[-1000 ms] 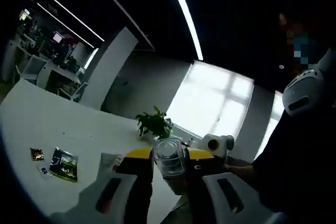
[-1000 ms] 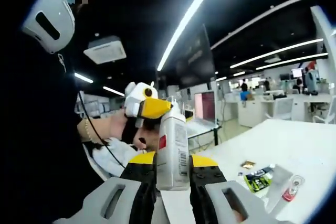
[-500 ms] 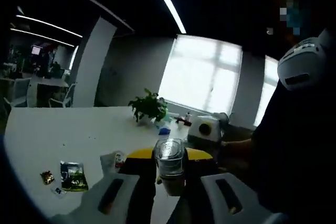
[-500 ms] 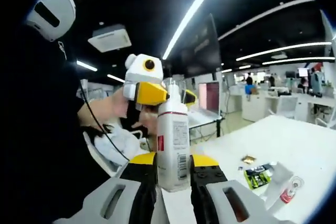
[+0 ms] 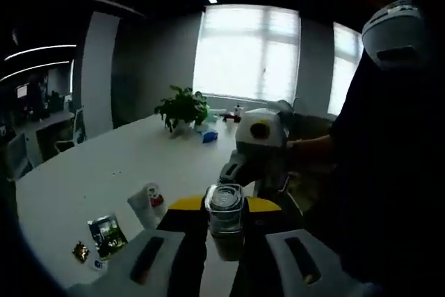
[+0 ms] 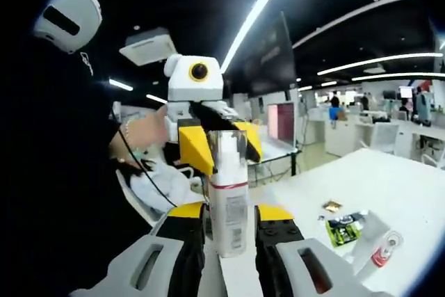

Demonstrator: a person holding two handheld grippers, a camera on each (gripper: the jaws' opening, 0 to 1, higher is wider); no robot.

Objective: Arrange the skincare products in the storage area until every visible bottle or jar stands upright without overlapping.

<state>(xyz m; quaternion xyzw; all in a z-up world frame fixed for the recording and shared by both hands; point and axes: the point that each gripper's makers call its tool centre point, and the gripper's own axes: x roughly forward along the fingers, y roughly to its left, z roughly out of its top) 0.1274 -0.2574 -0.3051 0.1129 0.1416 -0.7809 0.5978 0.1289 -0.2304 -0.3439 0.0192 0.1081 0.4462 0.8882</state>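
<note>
My left gripper (image 5: 224, 215) is shut on a small jar with a clear lid (image 5: 225, 199), held up in the air above the white table (image 5: 104, 172). In the right gripper view, my right gripper (image 6: 229, 215) is shut on a white bottle (image 6: 227, 196) with a red band and a clear cap. The two grippers face each other at close range. The left gripper (image 6: 222, 145) hangs just behind the bottle's cap, its yellow jaws on either side of it. The right gripper (image 5: 254, 172) stands close behind the jar in the left gripper view.
On the table lie a white tube with a red cap (image 5: 147, 202) (image 6: 379, 245), a green sachet (image 5: 106, 233) (image 6: 341, 231) and a small brown packet (image 5: 81, 252) (image 6: 332, 206). A potted plant (image 5: 182, 108) stands at the far end. A person's dark torso (image 5: 389, 172) is close by.
The grippers have drawn together: the left one has come from beside the bottle's top to straight behind it. Both views have swung. Each gripper kept its hold.
</note>
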